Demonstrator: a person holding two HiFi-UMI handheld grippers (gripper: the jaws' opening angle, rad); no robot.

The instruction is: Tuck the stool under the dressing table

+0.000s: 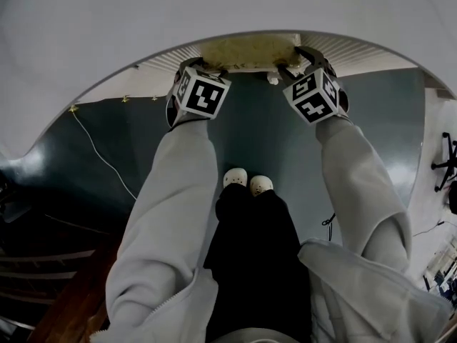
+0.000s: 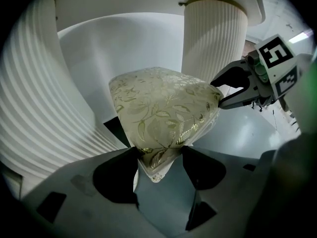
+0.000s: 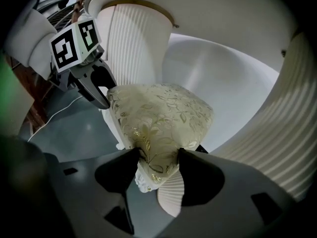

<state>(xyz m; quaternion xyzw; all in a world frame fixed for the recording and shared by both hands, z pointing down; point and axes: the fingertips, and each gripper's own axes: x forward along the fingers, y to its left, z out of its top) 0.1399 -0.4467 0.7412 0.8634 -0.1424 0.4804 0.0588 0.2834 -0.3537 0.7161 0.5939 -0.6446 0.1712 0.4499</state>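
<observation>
Gold-and-cream fabric fills both grips. The left gripper [image 2: 158, 155] has its jaws closed narrow on one near corner of the cushion [image 2: 163, 108], and the cloth is pinched into a point between the dark pads. The right gripper [image 3: 158, 157] holds the other near corner in the same way, with its jaws partly closed and the fabric pressed between them. Under this corner a bit of the white carved frame [image 3: 140, 180] shows. Each gripper view also shows the other gripper at the far side of the seat, so the two hold the same front edge, well apart from each other.

Around the stool [image 1: 250, 48] stands the table [image 1: 214, 6]. One fluted white pedestal [image 2: 214, 38] rises just behind the cushion on one side, and a second one [image 2: 29, 98] curves on the other side. The stool is between them. In the head view only a thin strip of the cushion is seen past the edge of the tabletop, and the rest of the seat is hidden under it. The person's sleeves reach forward and down to the grippers, and the shoes [image 1: 248, 181] stand on the dark floor [image 1: 257, 127], back from the table.

I judge that the task is almost done: the stool is already in the gap and mostly under the top. What remains, it seems, is a short last push, if the seat can go deeper, and then to open both grips and draw them away.
</observation>
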